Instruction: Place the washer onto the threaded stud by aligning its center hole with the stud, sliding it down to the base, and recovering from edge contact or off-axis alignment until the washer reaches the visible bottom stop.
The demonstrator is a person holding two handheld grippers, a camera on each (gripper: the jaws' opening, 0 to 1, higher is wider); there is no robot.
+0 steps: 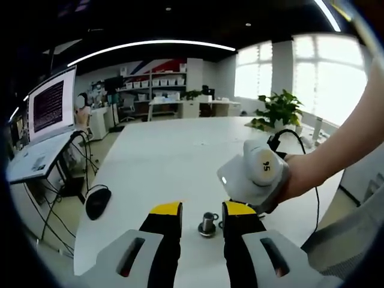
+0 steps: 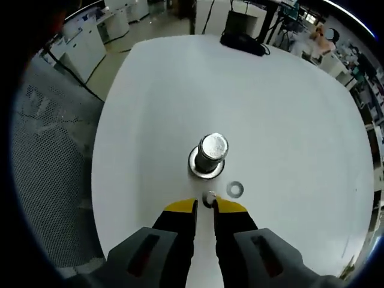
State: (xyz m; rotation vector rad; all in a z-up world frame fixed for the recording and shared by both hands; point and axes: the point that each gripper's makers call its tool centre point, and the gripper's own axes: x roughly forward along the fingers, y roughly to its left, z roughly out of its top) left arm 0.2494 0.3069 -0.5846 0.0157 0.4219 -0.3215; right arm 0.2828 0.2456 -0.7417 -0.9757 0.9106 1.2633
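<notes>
Yellow-tipped jaws of the right gripper (image 2: 205, 206) rise from 6 o'clock in the right gripper view, drawn close and pinching a small silvery washer (image 2: 209, 198) on edge between their tips. Just beyond, at 12 o'clock from the tips, stands the short steel threaded stud (image 2: 212, 150) on its round flanged base, upright on the white desk (image 2: 288, 108). A second flat metal washer (image 2: 235, 189) lies loose on the desk at about 2 o'clock from the tips, just beside the stud's base, not touching it.

Held washer is near the stud but not over it; it sits short of the base, toward the camera. Its face appears turned sideways in the grip, though it is too small to be sure. Stud's long axis runs vertical, seen here nearly end-on from above.

Left gripper view: left gripper (image 1: 202, 217) rests low on the desk, jaws spread, empty, with the stud (image 1: 208, 223) in the gap just past the tips. Right gripper (image 1: 257, 180) hangs at 2 o'clock from the stud, held by a hand (image 1: 300, 175). Black computer mouse (image 1: 97, 201) at 9 o'clock, open laptop (image 1: 51, 102) beyond.

Judgement: right gripper does the placing. Coming move needs a short advance toward 12 o'clock and the hole laid level over the stud top.
</notes>
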